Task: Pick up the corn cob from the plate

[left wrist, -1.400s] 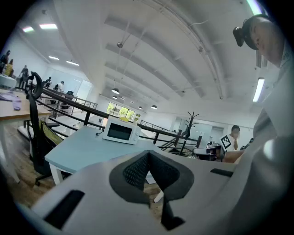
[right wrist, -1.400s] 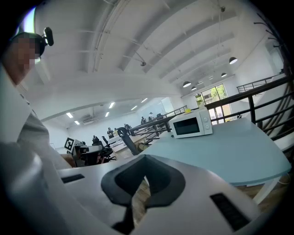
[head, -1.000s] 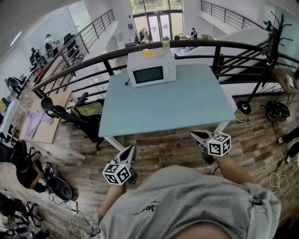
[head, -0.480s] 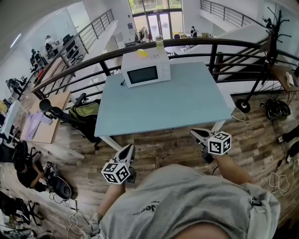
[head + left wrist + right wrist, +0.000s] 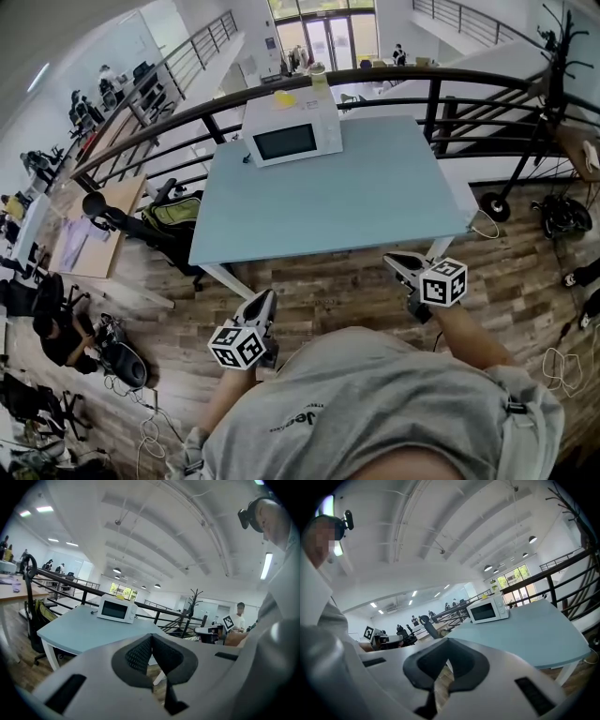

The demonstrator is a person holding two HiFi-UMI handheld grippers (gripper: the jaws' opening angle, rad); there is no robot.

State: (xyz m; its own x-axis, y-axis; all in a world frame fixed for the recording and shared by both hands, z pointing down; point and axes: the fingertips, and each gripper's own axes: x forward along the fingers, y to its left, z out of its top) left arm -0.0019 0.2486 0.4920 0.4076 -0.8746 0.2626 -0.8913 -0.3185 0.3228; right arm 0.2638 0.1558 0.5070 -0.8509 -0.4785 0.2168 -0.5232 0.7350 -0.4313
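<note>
No corn cob or plate can be made out for certain. A small yellow thing [image 5: 284,97] lies on top of the white microwave [image 5: 291,139], too small to identify. My left gripper [image 5: 265,302] hangs over the wooden floor in front of the table's near left corner, jaws shut and empty. The right gripper [image 5: 398,262] hovers beside the near right corner, also shut with nothing in it. In the left gripper view the pads of the left gripper [image 5: 151,639] meet, with the microwave [image 5: 117,609] far ahead. In the right gripper view the right gripper [image 5: 445,641] is likewise closed.
The light blue table [image 5: 328,202] stands against a dark railing [image 5: 394,80]. A clear jar [image 5: 319,75] stands on the microwave. A black office chair with a green bag [image 5: 173,220] is left of the table. Cables lie on the floor [image 5: 141,427]; a coat stand [image 5: 553,56] rises at the right.
The whole scene has shifted slightly in the head view as the person walks; the table and microwave sit a little further left. Both grippers stay shut and empty in front of the body.
</note>
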